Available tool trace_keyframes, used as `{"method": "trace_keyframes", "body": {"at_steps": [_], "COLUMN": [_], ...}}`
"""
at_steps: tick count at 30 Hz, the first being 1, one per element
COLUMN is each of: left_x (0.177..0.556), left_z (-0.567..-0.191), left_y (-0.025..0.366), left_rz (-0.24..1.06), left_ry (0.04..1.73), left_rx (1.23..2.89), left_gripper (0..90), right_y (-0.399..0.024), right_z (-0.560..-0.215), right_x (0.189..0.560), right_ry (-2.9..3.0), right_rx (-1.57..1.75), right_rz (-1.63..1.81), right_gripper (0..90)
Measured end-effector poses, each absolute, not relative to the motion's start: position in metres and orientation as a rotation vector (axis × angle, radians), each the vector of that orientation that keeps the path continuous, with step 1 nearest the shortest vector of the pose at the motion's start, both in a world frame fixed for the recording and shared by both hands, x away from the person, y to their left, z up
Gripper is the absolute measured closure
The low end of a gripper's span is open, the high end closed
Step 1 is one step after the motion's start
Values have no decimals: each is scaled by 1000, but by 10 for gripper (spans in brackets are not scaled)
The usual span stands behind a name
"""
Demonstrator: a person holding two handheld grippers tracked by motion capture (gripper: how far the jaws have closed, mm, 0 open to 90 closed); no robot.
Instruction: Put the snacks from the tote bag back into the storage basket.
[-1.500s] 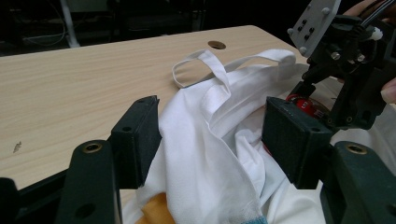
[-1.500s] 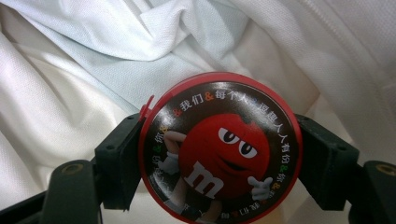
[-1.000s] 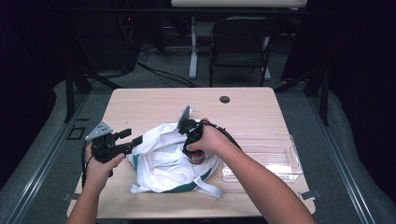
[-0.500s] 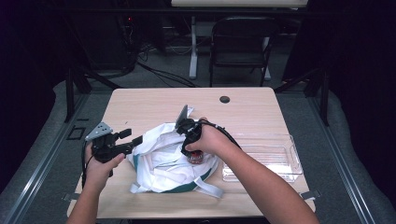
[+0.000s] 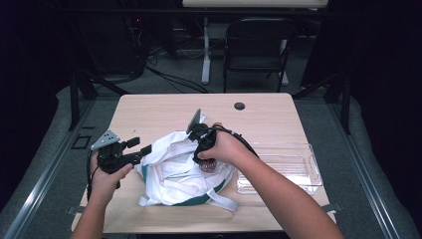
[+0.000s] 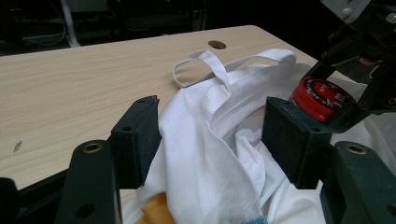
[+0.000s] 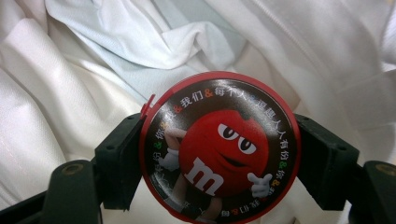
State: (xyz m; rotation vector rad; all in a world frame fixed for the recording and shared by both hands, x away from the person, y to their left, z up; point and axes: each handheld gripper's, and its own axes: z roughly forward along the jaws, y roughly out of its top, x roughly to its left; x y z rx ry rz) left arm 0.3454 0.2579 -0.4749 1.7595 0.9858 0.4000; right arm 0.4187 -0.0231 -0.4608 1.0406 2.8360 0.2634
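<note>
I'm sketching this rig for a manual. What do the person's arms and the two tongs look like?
Both forearms are bare, with no sleeves in the high view. The left tongs and right tongs are black, each with two blocky, flat-faced jaws on arms with brass-ringed holes. A grey three-cornered plate sits on the left one, another on the right. A black cable trails from the right tongs.

Bare table [image 5: 159, 112] fills the upper half of the frame; the white bag [image 5: 174, 174] at centre and clear tray [image 5: 278, 172] at right block the lower half.
</note>
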Motion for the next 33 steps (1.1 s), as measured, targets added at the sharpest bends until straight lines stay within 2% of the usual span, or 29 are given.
{"method": "trace_keyframes", "body": {"at_steps": [33], "left_x": [345], "left_z": [-475], "left_y": [258], "left_rz": [404], "left_ry": [990], "left_rx": [1764], "left_gripper": [371], "right_y": [-49], "right_z": [-421], "right_x": [396], "right_ry": [2783], "right_rx": [1011], "right_rz": [540], "right_gripper": [251]}}
